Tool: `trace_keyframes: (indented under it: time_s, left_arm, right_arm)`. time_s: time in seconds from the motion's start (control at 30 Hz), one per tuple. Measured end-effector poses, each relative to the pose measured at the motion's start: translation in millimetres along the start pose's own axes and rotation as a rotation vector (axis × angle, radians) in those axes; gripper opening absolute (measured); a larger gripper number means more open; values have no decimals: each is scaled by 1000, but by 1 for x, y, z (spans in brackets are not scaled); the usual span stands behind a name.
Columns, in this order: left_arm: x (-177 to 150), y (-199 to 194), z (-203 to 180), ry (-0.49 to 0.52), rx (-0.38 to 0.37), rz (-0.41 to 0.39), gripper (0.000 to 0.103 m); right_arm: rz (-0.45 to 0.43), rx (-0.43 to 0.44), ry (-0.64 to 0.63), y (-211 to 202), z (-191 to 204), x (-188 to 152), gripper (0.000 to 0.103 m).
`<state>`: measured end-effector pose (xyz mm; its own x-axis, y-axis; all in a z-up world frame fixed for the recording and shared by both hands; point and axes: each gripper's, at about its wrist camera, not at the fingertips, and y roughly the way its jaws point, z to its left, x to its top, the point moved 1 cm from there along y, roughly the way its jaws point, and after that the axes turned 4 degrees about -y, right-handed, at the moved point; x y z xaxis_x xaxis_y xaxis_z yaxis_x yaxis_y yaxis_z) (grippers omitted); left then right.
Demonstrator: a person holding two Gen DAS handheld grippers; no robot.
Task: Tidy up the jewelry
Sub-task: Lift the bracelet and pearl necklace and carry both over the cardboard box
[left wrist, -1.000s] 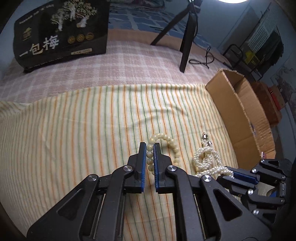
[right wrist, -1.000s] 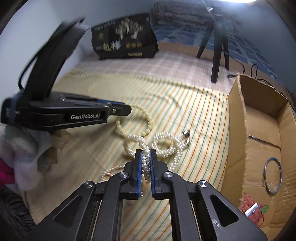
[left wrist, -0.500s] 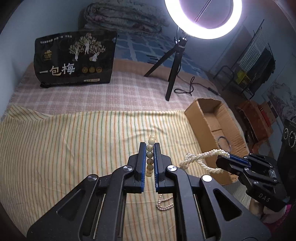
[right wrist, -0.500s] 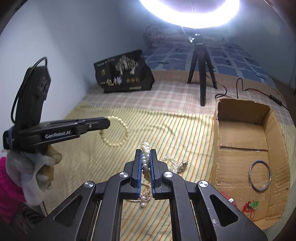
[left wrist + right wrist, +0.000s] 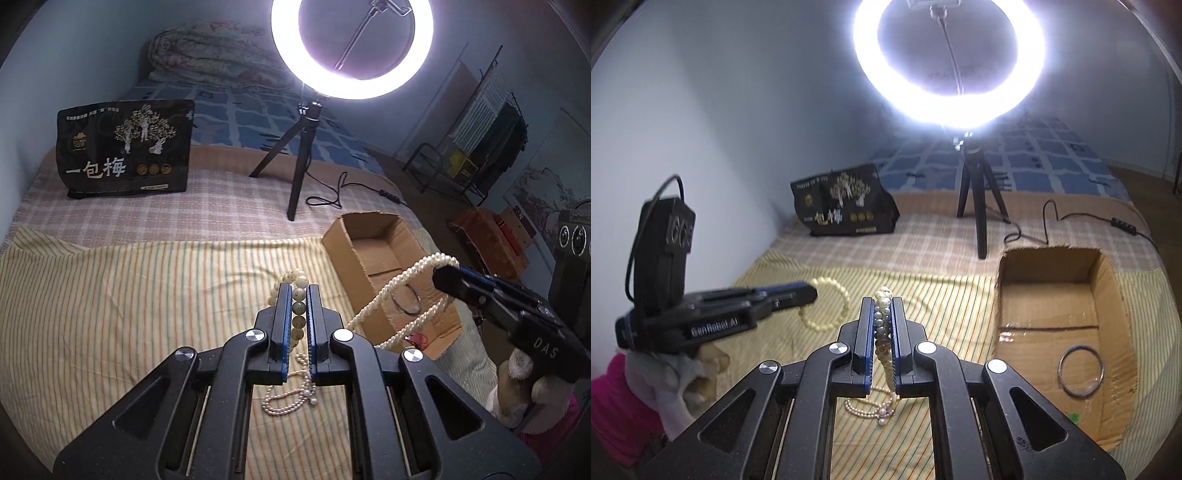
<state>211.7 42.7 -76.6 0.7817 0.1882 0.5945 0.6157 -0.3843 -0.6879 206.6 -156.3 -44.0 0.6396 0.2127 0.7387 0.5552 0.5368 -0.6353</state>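
My left gripper is shut on a cream bead bracelet and holds it up above the striped cloth; the bracelet hangs as a ring in the right wrist view. My right gripper is shut on a white pearl necklace, lifted high. The necklace's long loops hang in front of the cardboard box. Another small pearl strand lies on the cloth below both grippers. The box holds a metal bangle.
A ring light on a black tripod stands behind the cloth, its cable running right. A black printed bag stands at the back left. The box also holds something red. Shelving and clutter are at the right.
Both grippers have risen well above the cloth, each carrying its piece. The pearl necklace has come up off the cloth, leaving a small strand behind.
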Motion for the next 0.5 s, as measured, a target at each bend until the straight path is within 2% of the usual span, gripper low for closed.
trace_keyframes:
  time_s: [0.23,0.5]
  left_arm:
    - [2,-9,-24,14,-40,-23,5]
    - [5,-5,-63,61,-85,-41,5]
  right_arm:
    - [-62,-8,-3,-24,-11,14,6]
    - [-134,-75,5,-52,-44,30,6]
